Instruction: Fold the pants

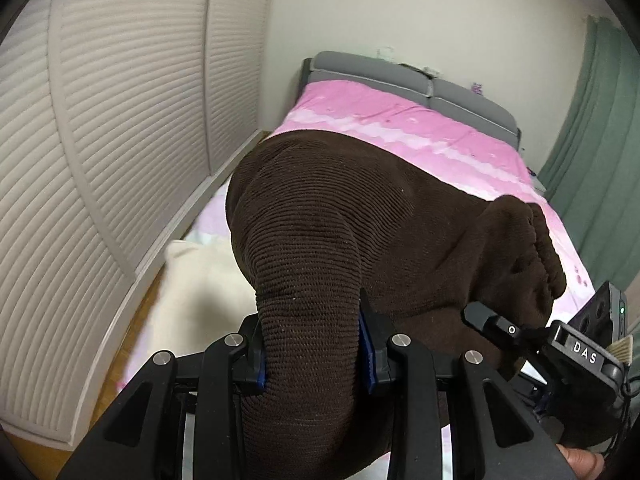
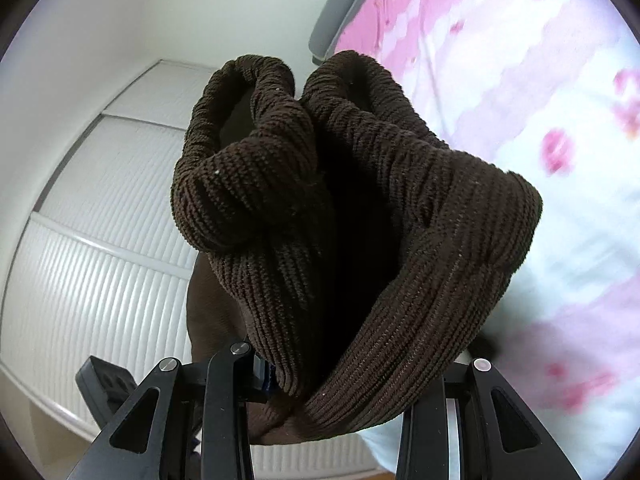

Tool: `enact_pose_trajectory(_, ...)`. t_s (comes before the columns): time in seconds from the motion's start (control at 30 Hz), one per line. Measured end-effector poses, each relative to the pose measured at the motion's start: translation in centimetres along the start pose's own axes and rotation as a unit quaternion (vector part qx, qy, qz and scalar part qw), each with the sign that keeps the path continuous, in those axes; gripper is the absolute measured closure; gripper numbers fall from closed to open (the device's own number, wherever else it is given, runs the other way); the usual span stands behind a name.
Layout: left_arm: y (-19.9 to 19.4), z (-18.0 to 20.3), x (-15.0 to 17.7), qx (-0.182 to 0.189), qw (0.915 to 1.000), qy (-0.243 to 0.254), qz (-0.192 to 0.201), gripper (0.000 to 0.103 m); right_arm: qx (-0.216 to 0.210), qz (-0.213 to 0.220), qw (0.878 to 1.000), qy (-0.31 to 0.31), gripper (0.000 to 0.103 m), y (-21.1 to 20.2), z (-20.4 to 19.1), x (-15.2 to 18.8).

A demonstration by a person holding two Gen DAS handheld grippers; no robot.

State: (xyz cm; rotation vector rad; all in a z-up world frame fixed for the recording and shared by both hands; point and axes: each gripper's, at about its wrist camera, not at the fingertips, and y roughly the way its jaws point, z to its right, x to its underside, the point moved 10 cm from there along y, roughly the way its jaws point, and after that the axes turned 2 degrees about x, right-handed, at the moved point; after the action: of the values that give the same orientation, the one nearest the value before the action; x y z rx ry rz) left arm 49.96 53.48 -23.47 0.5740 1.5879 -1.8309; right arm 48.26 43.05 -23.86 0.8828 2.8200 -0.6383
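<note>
both claws are clamping bunched folds of the brown ribbed pants (image 1: 360, 220), the left gripper (image 1: 312, 356) and right gripper (image 2: 348, 368) holding them above the pink bed (image 1: 440, 128), and the soft, thick, floppy knit is probably handling best gripped at hem or waistband.

Soft indoor light, strong fisheye bending, dark vignetted corners, motion-blurred bedspread (image 2: 560, 160)
</note>
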Motion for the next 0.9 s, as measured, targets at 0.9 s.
enact_pose_trajectory(0.9,16.2,-16.9,6.0,0.01,0.9971,-0.04,-0.064,0.053,0.112,-0.025,0.993,0.024,0.048,20.2,6.3,5.0)
